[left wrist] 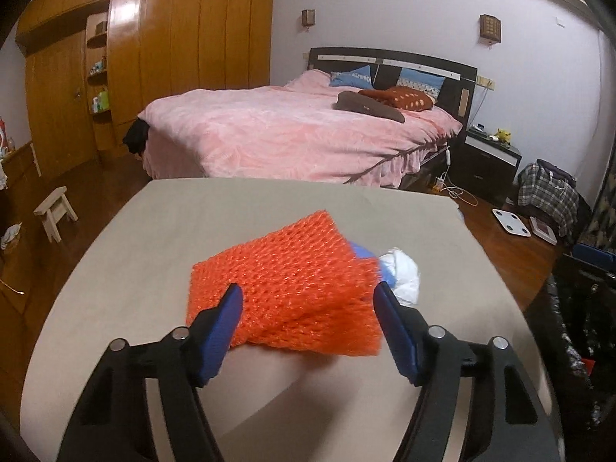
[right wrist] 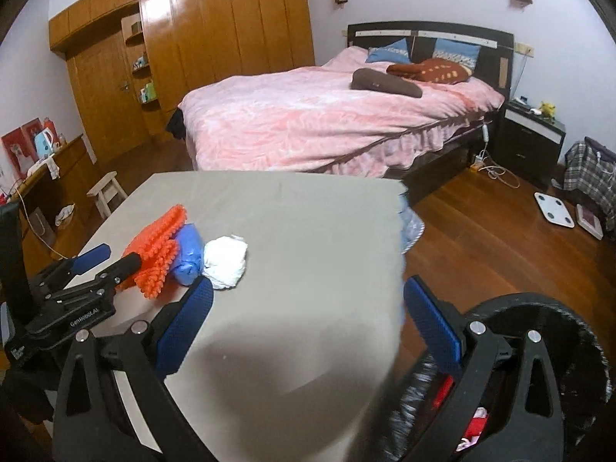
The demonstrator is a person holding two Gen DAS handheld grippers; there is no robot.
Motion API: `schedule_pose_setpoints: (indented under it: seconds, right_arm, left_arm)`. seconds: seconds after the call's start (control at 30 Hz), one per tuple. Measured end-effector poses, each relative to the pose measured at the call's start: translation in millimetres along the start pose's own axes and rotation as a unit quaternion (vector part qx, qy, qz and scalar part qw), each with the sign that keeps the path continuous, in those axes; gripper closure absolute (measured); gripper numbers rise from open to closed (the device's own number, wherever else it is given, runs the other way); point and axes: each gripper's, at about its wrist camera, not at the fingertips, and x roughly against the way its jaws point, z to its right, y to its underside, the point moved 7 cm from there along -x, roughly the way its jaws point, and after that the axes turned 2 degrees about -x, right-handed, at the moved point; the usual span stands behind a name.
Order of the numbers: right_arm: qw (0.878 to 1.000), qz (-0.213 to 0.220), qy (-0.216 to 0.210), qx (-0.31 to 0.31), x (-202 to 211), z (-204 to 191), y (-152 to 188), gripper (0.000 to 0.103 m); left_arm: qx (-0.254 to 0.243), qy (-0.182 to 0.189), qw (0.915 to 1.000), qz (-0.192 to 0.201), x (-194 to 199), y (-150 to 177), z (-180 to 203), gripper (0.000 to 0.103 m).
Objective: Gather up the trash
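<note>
**Left jaws straddling the net, not yet clamped**

Your left gripper (left wrist: 308, 304) has its jaws apart around the orange foam mesh net (left wrist: 285, 281) on the beige table (left wrist: 154, 238); whether the pads touch is unclear. Close next, then carry it to the black-lined bin (right wrist: 539, 365) beside your right gripper (right wrist: 308, 308), whose jaws are apart and empty.

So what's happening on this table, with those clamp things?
A person is clearing trash from the table using two hand-held grippers. The left gripper is at an orange foam net, its fingers on either side of it, not clearly squeezing it. A crumpled blue bag and a white wad lie right beside the net. The right gripper is open and empty, near a black-lined bin already holding some scraps.
</note>
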Motion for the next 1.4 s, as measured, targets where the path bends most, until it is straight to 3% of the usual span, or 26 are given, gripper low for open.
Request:
schedule_pose_setpoints:
  seconds: [0.27,0.47,0.53,0.6,0.63,1.13,1.4]
  right_arm:
    - [1.0,-0.023,-0.005,0.011,-27,-15,9,0.007]
    - [0.999,-0.033,-0.009,0.019,-37,-21,13,0.007]
    - [0.999,-0.036,-0.011,0.021,-38,-24,14,0.006]
    - [0.999,-0.038,-0.013,0.024,-40,-26,16,0.007]
    - [0.999,-0.038,-0.013,0.025,-40,-27,17,0.006]
    - [0.998,-0.039,-0.025,0.037,-43,-41,17,0.006]
    - [0.998,-0.044,-0.029,0.041,-47,-50,22,0.007]
  left_arm:
    - [0.009,0.009,0.9999,-0.012,-20,5,-3,0.036]
    - [0.017,0.026,0.9994,-0.013,-24,3,-5,0.064]
    - [0.017,0.027,0.9995,-0.01,-24,2,-7,0.079]
    - [0.019,0.025,0.9995,-0.008,-24,1,-9,0.085]
    - [0.021,0.028,0.9994,-0.007,-23,1,-10,0.094]
    - [0.034,0.008,0.9993,0.017,18,1,-33,0.096]
    - [0.03,0.01,0.9995,-0.007,30,23,-40,0.096]
